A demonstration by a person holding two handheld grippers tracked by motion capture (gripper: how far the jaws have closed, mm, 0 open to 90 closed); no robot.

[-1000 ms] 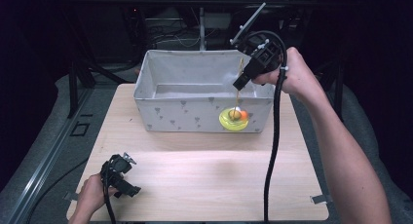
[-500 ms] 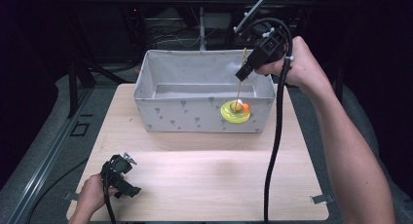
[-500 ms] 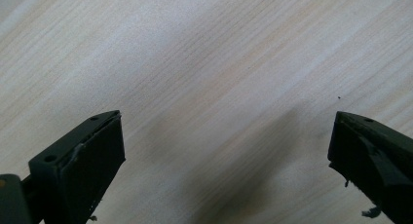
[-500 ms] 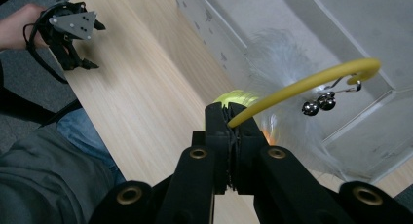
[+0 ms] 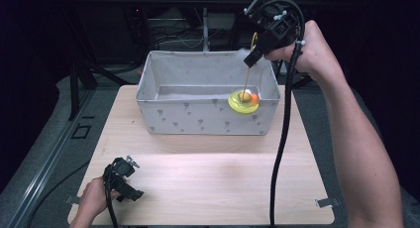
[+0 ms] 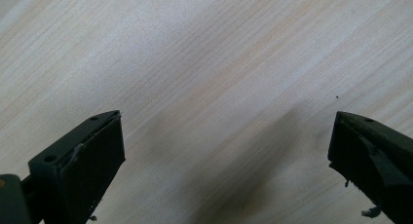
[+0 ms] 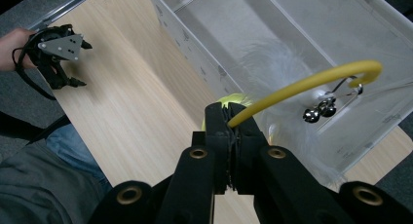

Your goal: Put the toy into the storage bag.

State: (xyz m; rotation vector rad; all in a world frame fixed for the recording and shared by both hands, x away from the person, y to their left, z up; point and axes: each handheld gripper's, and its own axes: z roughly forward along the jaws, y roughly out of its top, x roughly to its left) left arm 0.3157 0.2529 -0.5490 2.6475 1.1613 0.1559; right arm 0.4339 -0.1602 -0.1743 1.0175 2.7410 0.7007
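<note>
Since a second ago the right gripper has risen above the fabric bin's far right corner, lifting the yellow wand it is clamped on; the left gripper has stayed put. At left, that gripper rests on the table, jaws wide apart around bare wood. At right, the wand's yellow disc hangs below the closed jaws, inside the bin; small bells dangle from its curved tip.

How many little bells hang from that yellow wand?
2, side by side on the wire clip at the curved end of the yellow wand, above the fabric bin; bells behind them may be hidden.
</note>
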